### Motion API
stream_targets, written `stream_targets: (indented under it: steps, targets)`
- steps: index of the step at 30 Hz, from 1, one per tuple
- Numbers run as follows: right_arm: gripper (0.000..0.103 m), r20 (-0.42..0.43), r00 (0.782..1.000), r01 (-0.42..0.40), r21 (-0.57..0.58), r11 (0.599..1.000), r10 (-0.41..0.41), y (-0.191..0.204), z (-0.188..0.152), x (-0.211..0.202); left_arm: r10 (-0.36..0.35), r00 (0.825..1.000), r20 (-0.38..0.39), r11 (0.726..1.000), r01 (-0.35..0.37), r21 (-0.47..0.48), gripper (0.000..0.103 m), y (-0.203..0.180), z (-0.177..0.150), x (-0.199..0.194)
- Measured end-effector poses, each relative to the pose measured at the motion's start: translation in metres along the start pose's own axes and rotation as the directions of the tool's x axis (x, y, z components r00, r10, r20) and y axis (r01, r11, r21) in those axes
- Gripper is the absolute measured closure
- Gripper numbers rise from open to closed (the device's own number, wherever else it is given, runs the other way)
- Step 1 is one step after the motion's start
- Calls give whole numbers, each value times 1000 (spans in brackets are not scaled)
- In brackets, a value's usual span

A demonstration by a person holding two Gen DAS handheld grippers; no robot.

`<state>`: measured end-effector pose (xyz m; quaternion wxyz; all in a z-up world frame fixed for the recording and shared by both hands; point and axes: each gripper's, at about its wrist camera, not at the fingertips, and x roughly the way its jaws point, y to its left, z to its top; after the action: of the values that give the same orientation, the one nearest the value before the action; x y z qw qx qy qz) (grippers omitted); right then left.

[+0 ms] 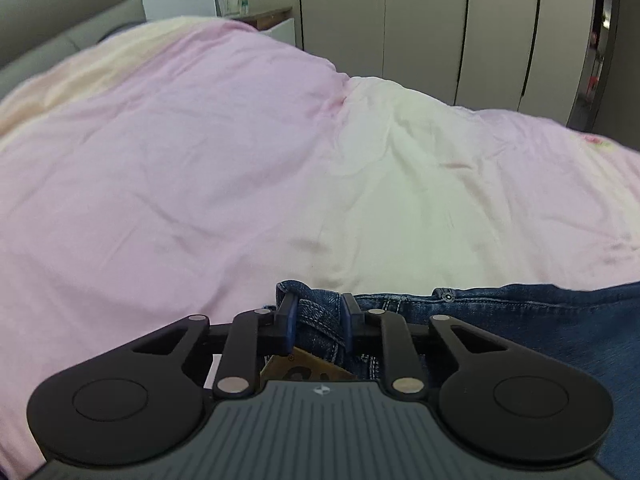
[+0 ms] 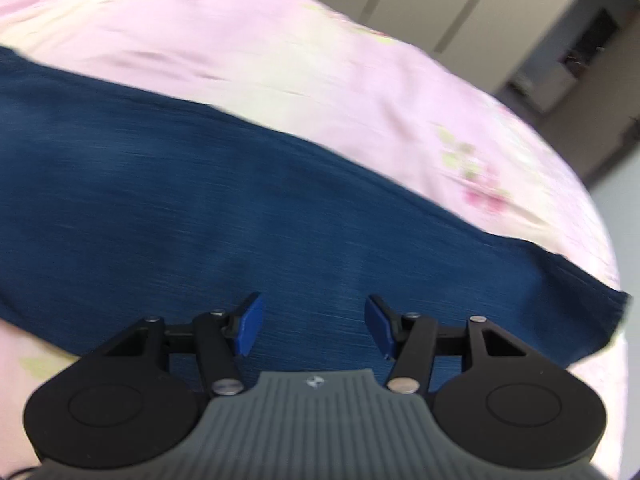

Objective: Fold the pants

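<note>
slip risk: my left gripper point(image 1: 319, 322) has only the waistband corner of the jeans point(image 1: 520, 320); a hard pull likely strips the denim out.
drag risk: soft pink-and-cream duvet point(image 1: 200, 160) underneath may bunch and skew the fold.
miss risk: right wrist view is blurred, so I may close on a poor spot of the leg.
left fingers: narrow gap, pinching the waistband with its belt loop.
right fingers: my right gripper point(image 2: 313, 325) spread about halfway, empty, over the leg; contact unclear.
jeans location: flat on the duvet, leg running out to the hem point(image 2: 612, 312).
</note>
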<state>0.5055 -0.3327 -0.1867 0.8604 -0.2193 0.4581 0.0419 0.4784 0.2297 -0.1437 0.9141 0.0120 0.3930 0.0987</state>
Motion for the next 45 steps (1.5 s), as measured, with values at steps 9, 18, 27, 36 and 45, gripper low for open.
stream_targets:
  steps: [9, 18, 27, 36, 45]
  targets:
    - [50, -79, 980, 197, 197, 960, -185, -131, -64, 13, 197, 978, -68, 974, -187, 125, 80, -37, -9, 40]
    - [51, -23, 974, 214, 402, 890, -223, -244, -129, 5, 253, 967, -40, 958, -245, 149, 62, -40, 6, -13]
    - [18, 157, 969, 173, 115, 978, -190, -285, -88, 34, 236, 971, -37, 943, -219, 252, 61, -76, 8, -63]
    - [84, 191, 981, 29, 38, 999, -36, -294, -62, 30, 211, 973, -92, 941, -177, 289, 60, -95, 3, -50]
    - [96, 230, 965, -4, 495, 869, -127, -364, -47, -15, 232, 962, -142, 940, -185, 286, 61, -89, -23, -15]
